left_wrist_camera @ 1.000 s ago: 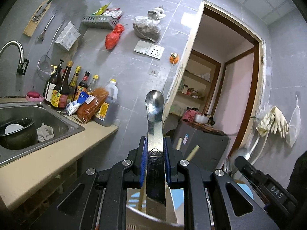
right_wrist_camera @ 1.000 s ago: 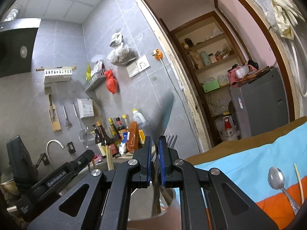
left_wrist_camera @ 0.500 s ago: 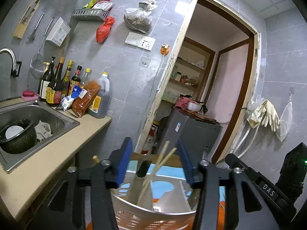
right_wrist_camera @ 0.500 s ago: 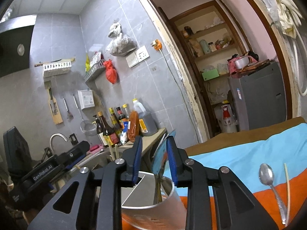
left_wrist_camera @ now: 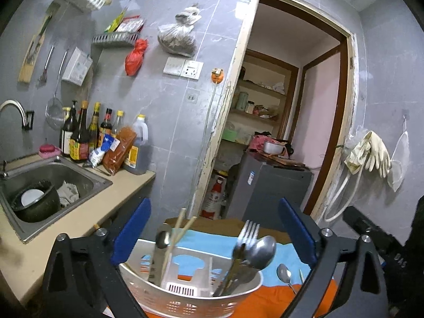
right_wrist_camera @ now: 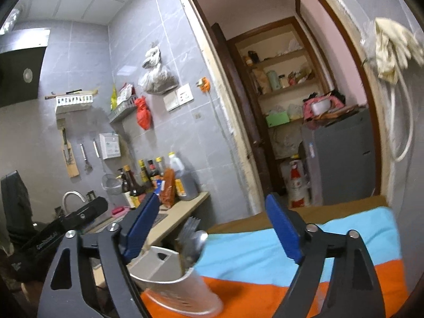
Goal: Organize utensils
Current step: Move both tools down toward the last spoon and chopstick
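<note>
A white slotted utensil holder (left_wrist_camera: 185, 295) stands on the orange and blue cloth (left_wrist_camera: 278, 254). Its left compartment holds a steel spoon (left_wrist_camera: 162, 238) and chopsticks (left_wrist_camera: 182, 225). The right compartment holds a fork (left_wrist_camera: 247, 232) and a large spoon (left_wrist_camera: 262, 249). My left gripper (left_wrist_camera: 214, 233) hangs above and behind the holder, its jaws opening wide with nothing gripped. In the right wrist view the holder (right_wrist_camera: 180, 283) sits low left with forks and a spoon (right_wrist_camera: 193, 238) in it. My right gripper (right_wrist_camera: 212, 230) is also opening, with nothing between its pads. A small spoon (left_wrist_camera: 284, 274) and one chopstick lie on the cloth.
A counter (left_wrist_camera: 79, 220) with a steel sink (left_wrist_camera: 53, 185), a pot, bottles (left_wrist_camera: 84, 135) and an oil jug stands at left. Behind the table a doorway (left_wrist_camera: 291, 106) leads to shelves and a grey cabinet (left_wrist_camera: 267, 188). Gloves (left_wrist_camera: 371, 151) hang on the right wall.
Both grippers let go of their utensils into the holder, opened wide and rose back away from it. The spoon from the left gripper now stands in the left compartment.
</note>
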`<act>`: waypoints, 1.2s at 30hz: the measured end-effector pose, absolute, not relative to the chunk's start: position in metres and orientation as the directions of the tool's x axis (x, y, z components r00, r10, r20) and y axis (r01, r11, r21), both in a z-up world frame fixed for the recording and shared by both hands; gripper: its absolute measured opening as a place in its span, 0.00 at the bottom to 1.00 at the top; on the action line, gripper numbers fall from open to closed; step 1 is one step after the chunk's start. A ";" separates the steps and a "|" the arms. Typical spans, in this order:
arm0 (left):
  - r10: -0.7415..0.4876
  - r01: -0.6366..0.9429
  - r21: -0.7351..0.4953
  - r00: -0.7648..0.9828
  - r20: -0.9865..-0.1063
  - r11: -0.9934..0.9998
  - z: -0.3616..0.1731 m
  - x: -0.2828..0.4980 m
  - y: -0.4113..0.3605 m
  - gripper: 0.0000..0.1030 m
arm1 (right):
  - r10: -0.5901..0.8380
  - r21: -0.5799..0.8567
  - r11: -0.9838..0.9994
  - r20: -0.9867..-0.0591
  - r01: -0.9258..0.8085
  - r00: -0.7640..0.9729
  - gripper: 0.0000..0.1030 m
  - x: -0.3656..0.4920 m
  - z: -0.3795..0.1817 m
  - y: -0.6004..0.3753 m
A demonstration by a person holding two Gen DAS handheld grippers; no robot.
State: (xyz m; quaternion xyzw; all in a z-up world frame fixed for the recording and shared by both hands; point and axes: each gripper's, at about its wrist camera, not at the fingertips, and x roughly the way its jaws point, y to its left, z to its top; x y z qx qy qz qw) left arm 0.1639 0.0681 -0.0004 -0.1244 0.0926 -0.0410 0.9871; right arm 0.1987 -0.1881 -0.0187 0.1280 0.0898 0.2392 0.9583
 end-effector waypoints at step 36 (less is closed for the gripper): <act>-0.213 0.213 -0.055 0.847 -0.487 0.975 -0.108 0.211 -0.132 0.94 | 0.242 0.221 0.962 -0.402 -0.163 0.883 0.98 0.218 -0.106 -0.364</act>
